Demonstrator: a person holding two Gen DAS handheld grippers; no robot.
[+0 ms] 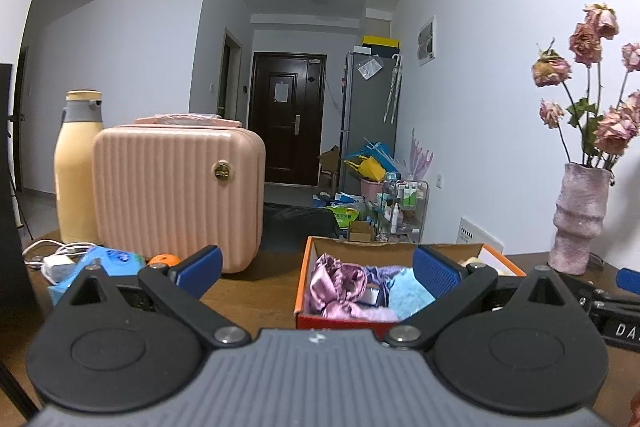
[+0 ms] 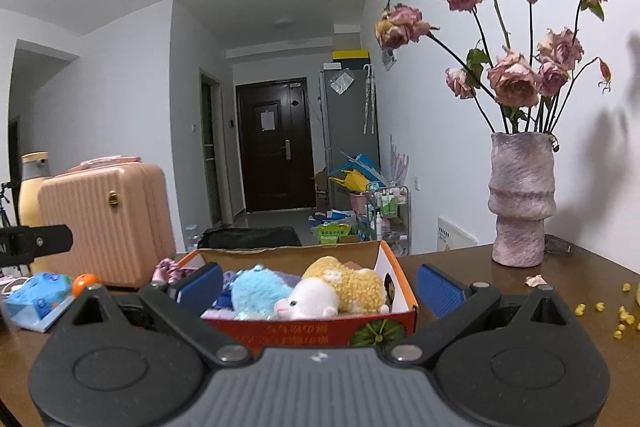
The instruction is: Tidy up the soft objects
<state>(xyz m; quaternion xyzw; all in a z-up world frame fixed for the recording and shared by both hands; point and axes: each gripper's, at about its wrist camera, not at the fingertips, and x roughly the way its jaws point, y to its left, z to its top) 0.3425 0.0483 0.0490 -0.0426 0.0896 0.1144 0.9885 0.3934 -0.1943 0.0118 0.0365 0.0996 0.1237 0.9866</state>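
Hovering empty with jaws spread, right gripper (image 2: 318,287) faced the plush sheep (image 2: 340,289) lying crosswise in the box (image 2: 400,311), nearer than left gripper (image 1: 316,271), likewise spread.

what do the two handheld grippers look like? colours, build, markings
Left gripper and right gripper match: ribbed grey body with a small white logo, black round pivot housings, black linkage arms with silver bolts, blue textured pads on the jaws. White lettering on the right gripper's side, partly cut off.

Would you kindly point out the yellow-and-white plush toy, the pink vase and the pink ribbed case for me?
yellow-and-white plush toy (image 2: 340,287), right wrist view, its fuzzy yellow back.
pink vase (image 2: 522,197), right wrist view, its mid body.
pink ribbed case (image 1: 168,195), left wrist view, its ribbed front face.
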